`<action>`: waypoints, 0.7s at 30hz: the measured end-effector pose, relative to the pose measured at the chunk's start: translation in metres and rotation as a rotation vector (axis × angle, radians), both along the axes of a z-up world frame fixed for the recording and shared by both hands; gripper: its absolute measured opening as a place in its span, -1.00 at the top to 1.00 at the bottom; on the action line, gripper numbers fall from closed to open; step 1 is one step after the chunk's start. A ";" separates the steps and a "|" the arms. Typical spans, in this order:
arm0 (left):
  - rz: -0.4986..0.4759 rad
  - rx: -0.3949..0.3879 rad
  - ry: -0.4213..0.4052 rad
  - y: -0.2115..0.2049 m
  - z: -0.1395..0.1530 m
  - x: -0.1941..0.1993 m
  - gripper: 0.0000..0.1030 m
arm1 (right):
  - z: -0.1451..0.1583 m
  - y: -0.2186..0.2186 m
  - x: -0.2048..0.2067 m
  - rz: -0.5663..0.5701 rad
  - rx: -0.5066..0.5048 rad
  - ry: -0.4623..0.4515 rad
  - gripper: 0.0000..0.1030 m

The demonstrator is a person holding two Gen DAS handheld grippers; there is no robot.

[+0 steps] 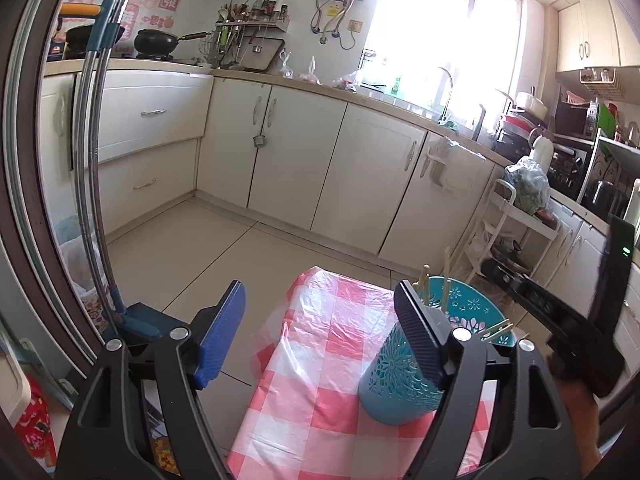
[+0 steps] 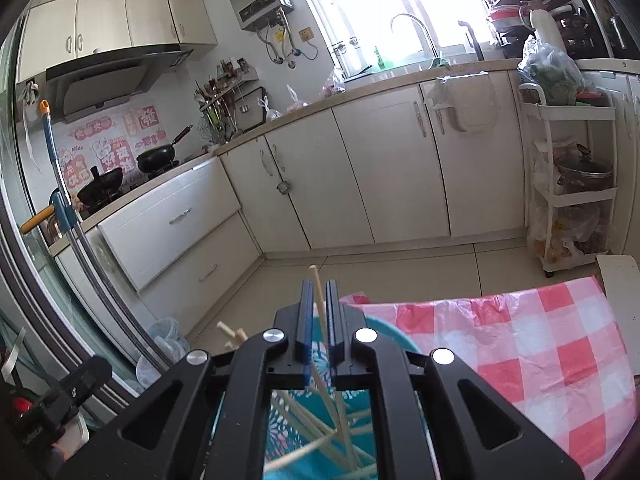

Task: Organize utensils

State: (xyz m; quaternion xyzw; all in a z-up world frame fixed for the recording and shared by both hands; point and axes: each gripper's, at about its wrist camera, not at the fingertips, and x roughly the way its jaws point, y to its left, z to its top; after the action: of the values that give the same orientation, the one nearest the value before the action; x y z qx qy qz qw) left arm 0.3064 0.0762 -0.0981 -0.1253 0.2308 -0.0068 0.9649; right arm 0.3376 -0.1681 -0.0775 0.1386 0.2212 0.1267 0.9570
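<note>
Holding one pale chopstick (image 2: 318, 288) between our nearly closed right gripper (image 2: 318, 300), we see the stick run up past the blue pads and down toward the teal basket (image 2: 384, 330) below, where more chopsticks (image 2: 320, 432) lie crossed. Our left gripper (image 1: 320, 320) stands wide apart with nothing between its pads; its right pad sits just in front of the teal perforated holder (image 1: 394, 384), which is upright on the red-checked tablecloth (image 1: 320, 360) with a few chopsticks already standing in it. We judge the step in hand to be carrying this stick to the holder. To do it well we should keep the grip firm, bring the stick upright over the holder's mouth, lower its end inside before releasing, and keep the left pads beside the holder to steady it without tipping it.
</note>
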 end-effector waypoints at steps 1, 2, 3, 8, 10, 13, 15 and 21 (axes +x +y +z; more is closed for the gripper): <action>-0.006 0.013 0.006 -0.002 0.000 0.000 -0.49 | 0.000 -0.001 -0.009 0.005 -0.006 0.010 0.77; -0.017 0.032 0.020 -0.005 0.001 0.000 -0.53 | 0.002 -0.003 -0.021 0.008 -0.010 0.016 0.64; -0.027 0.042 0.031 -0.005 0.002 -0.001 -0.54 | 0.005 -0.007 -0.033 0.007 -0.008 0.018 0.50; -0.062 0.075 0.041 -0.017 0.023 -0.044 -0.85 | 0.041 -0.028 -0.119 -0.049 -0.018 0.000 -0.41; -0.085 0.120 0.035 -0.026 0.034 -0.066 -0.85 | 0.053 -0.033 -0.148 -0.085 -0.037 0.009 -0.61; -0.096 0.190 0.043 -0.040 0.052 -0.104 -0.85 | 0.065 -0.036 -0.186 -0.141 -0.061 0.038 -0.84; -0.088 0.208 0.053 -0.045 0.061 -0.124 -0.85 | 0.071 -0.034 -0.208 -0.154 -0.069 0.047 -0.85; -0.148 0.219 0.072 -0.048 0.079 -0.191 -0.85 | 0.079 -0.019 -0.262 -0.173 -0.095 0.080 -0.86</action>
State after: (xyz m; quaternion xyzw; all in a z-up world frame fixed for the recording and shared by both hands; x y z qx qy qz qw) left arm 0.1154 0.0287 -0.0196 -0.0018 0.2735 -0.0483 0.9607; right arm 0.0752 -0.1875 0.0016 0.1168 0.2520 0.0273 0.9603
